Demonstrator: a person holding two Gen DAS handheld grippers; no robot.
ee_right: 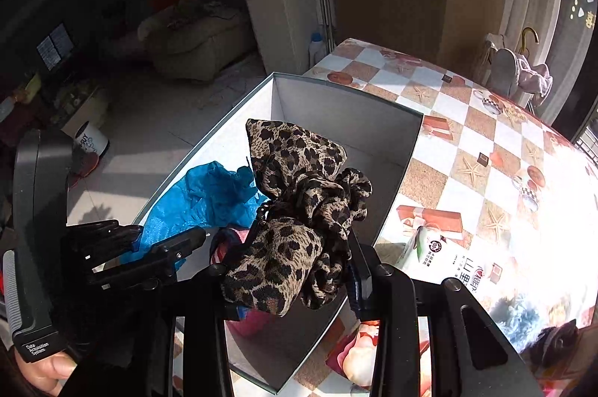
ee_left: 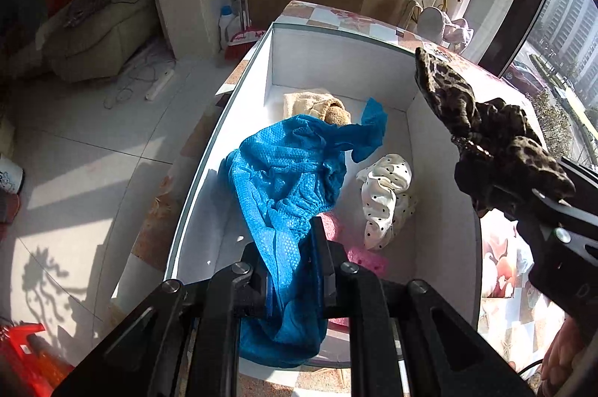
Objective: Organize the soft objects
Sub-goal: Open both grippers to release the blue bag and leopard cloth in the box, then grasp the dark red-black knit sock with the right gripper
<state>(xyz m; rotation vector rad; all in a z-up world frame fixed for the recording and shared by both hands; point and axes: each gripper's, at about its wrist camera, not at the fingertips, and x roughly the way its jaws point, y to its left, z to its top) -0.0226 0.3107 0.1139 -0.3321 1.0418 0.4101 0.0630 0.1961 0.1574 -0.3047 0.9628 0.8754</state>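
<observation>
A white open box (ee_left: 336, 60) stands on the table. My left gripper (ee_left: 291, 266) is shut on a blue mesh cloth (ee_left: 284, 180) that trails down into the box. In the box lie a beige plush piece (ee_left: 317, 105), a white polka-dot cloth (ee_left: 385, 195) and a pink item (ee_left: 358, 255). My right gripper (ee_right: 295, 277) is shut on a leopard-print fabric bow (ee_right: 299, 210), held above the box (ee_right: 336, 105). The bow (ee_left: 486, 135) and right gripper (ee_left: 538, 187) show at the right of the left wrist view. The left gripper (ee_right: 164, 240) and blue cloth (ee_right: 209, 195) appear left in the right wrist view.
A checkered tablecloth (ee_right: 486, 150) covers the table right of the box. On it lie a tissue pack (ee_right: 448, 255), a fluffy blue item (ee_right: 519, 318) and a dark item (ee_right: 553, 341). Tiled floor (ee_left: 93, 154) drops away left of the box. A broom (ee_left: 243, 34) leans at the wall.
</observation>
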